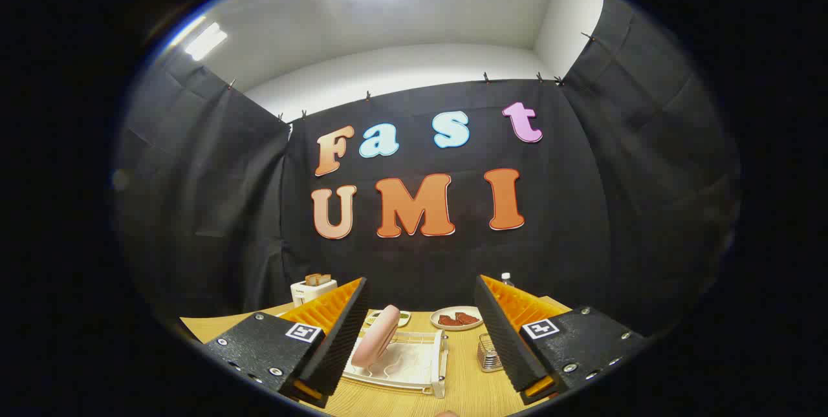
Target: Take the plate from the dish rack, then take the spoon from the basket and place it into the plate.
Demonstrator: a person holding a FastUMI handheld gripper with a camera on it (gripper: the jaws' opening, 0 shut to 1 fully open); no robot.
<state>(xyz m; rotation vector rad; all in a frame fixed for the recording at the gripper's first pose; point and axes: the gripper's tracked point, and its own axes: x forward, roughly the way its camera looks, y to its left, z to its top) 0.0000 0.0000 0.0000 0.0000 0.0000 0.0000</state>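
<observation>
The tongs (pixel 420 339) hang wide open above the counter (pixel 466 391), gripping nothing. The pink plate (pixel 376 336) stands on edge in the white dish rack (pixel 414 365), between the fingers, close to the left one. Right of the dish rack sits the wire basket (pixel 490 353).

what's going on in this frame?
A hand-held gripper hovers over a wooden table, fingers open and holding nothing. Between them, just ahead, a pink plate stands on edge in a white dish rack. A small wire basket sits by the right finger. Beyond are a toaster and a plate of food. Nothing picked up yet.
</observation>
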